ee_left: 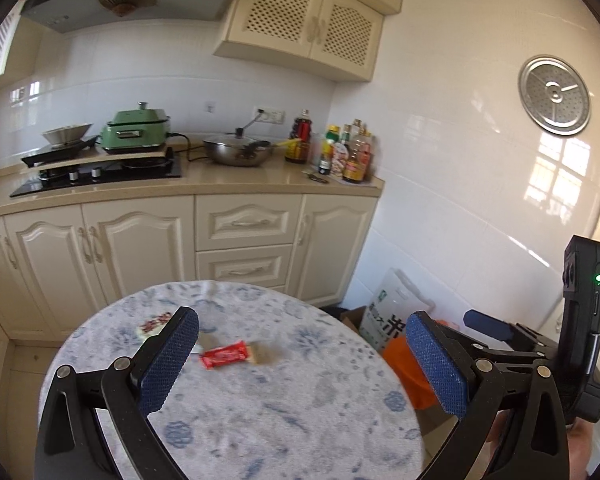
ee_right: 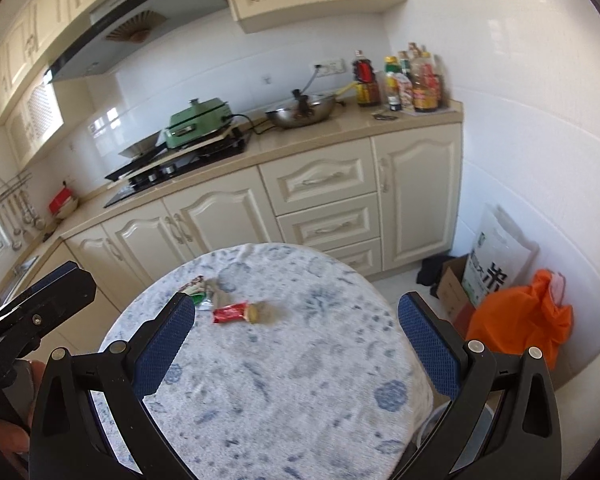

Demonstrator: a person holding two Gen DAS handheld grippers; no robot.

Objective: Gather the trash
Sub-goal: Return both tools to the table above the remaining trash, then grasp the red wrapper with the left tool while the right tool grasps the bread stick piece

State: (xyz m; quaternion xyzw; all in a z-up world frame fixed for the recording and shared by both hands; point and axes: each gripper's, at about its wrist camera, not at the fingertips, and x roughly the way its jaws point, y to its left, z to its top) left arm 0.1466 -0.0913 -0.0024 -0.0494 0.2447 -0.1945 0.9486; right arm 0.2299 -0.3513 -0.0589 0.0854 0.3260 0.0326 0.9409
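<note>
The red wrapper (ee_left: 223, 355) lies near the middle of the round table (ee_left: 260, 420), a little left of centre in my left view, with a small tan scrap (ee_left: 260, 354) touching its right end. Just left of it, partly behind my finger, sits a white packet with red print (ee_left: 153, 325); in my right view a green-and-white wrapper (ee_right: 198, 295) shows at that spot, beside the same red wrapper (ee_right: 230, 313). My left claw (ee_left: 300, 364) is spread wide, holding nothing, above the table's near half. My right claw (ee_right: 296, 350) is likewise released and bare. At lower right of the right view, an orange bag (ee_right: 520, 320) slumps on the floor by a cardboard box (ee_right: 452, 288). The kitchen counter (ee_left: 240, 182) runs across behind.
</note>
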